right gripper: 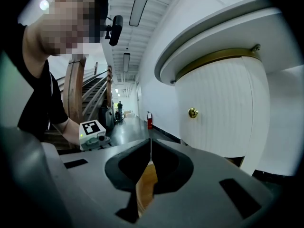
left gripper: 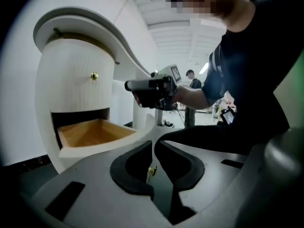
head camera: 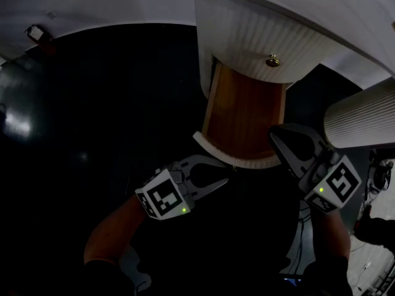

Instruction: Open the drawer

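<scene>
1. Your left gripper (head camera: 229,170) (left gripper: 154,144) sits at the front edge of the drawer (head camera: 244,116) (left gripper: 90,134). Its jaws are drawn in to a narrow slit and pinch the small brass knob (left gripper: 152,170) of that drawer front.

2. Your right gripper (head camera: 274,132) (right gripper: 151,141) hangs over the right front corner of the drawer. Its jaws are pressed together with nothing between them. In the right gripper view, the drawer's wooden floor (right gripper: 147,184) shows through the gap behind the tips.

3. The drawer is pulled out toward you. Its wooden inside lies open, and its white curved front is the part nearest both grippers.

4. Above and behind the drawer is a second front (head camera: 259,42) (left gripper: 76,75) (right gripper: 223,108), white and ribbed, which is closed. Its own brass pull (head camera: 272,60) (left gripper: 94,75) (right gripper: 193,112) is well apart from both grippers.

5. Both fronts belong to a white rounded cabinet (head camera: 345,17) (left gripper: 47,27) (right gripper: 213,27), which stands on a dark floor.
</scene>
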Demonstrator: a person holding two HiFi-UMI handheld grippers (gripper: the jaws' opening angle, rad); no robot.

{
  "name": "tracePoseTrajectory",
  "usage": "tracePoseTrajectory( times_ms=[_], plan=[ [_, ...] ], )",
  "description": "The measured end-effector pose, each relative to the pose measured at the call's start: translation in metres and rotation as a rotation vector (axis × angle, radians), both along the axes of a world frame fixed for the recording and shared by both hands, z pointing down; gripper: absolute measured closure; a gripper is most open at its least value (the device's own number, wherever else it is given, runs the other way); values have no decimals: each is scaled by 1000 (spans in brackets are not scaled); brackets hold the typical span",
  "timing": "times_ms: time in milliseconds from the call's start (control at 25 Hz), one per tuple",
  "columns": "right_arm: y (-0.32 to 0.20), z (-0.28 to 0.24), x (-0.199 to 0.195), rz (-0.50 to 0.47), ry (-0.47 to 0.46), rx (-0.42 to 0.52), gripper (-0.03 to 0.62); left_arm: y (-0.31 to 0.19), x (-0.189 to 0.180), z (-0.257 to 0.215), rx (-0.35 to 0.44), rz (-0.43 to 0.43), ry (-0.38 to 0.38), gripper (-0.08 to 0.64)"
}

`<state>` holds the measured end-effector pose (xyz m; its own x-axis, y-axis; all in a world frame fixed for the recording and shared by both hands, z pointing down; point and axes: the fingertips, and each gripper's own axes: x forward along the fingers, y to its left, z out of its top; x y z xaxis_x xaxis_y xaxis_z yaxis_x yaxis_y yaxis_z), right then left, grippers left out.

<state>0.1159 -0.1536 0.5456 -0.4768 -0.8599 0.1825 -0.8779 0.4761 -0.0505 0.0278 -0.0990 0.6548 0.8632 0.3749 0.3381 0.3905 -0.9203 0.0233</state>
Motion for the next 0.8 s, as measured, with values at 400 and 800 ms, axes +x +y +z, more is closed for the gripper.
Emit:
tracePoseTrajectory(
  times_ms=[400, 800],
  plan=[
    [8, -31, -13, -53, -75, -38, 575, -8, 6, -115, -95, -91, 132, 506],
    [27, -184, -75, -167, -212, -38, 575, -3, 5, -287, -71, -398, 118, 508]
  ],
)
